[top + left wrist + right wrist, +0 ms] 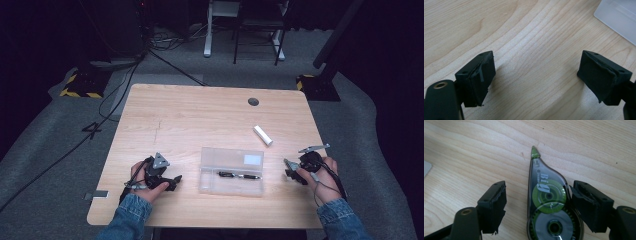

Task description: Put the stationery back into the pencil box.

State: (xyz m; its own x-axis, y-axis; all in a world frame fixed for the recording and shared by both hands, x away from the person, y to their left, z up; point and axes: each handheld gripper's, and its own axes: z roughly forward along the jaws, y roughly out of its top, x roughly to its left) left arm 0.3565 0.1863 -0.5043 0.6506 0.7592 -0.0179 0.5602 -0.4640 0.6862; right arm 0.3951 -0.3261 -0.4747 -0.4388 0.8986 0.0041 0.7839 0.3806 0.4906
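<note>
Nearest, at the table's (150,107) near right: right gripper (296,172), jaws wide, correction tape dispenser (549,207) lying flat on the wood between them, one pad touching its rounded flank, the other well clear, no firm squeeze visible. Green tip of the dispenser pointing away from the jaws. At near left: left gripper (167,182), jaws parted and empty over bare wood, resting low on the table. Between the two hands: clear plastic case (231,171), lid open, black pen (240,175) inside. Farther right, beyond the case: small white cylinder (263,135), lying alone, well apart from both grippers.
</note>
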